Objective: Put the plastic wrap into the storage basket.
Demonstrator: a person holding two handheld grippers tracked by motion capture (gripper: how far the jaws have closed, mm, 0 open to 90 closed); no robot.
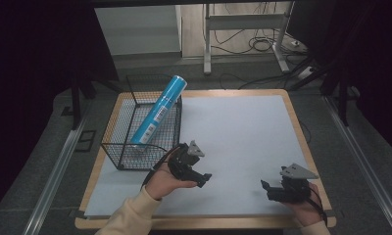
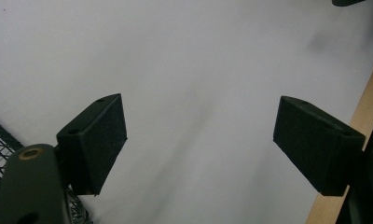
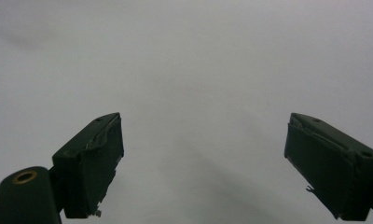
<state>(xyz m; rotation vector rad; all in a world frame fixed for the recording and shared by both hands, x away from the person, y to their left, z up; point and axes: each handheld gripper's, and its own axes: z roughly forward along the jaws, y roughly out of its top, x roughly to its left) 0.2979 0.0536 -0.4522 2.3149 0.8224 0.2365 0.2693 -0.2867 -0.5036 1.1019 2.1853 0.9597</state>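
Blue can (image 1: 159,110) is being seen upper left of centre in the high view, propped inside the wire basket (image 1: 116,147): base down near the basket's front, top leaning up and right over the back rim, so the long axis is running lower left to upper right, tilted. Left gripper (image 1: 205,179) is being held just right of the basket's near corner, below and right of the can, jaws pointing right, away from it; in the left gripper view (image 2: 201,144) the jaws are spread wide with nothing between, white mat (image 2: 198,56) beneath, basket mesh at the lower left edge. Right gripper (image 1: 265,188) is being held at lower right, well apart from the can; jaws likewise spread and empty (image 3: 203,158). Left is judged nearer; a turn back toward the upper left would be needed before any approach.
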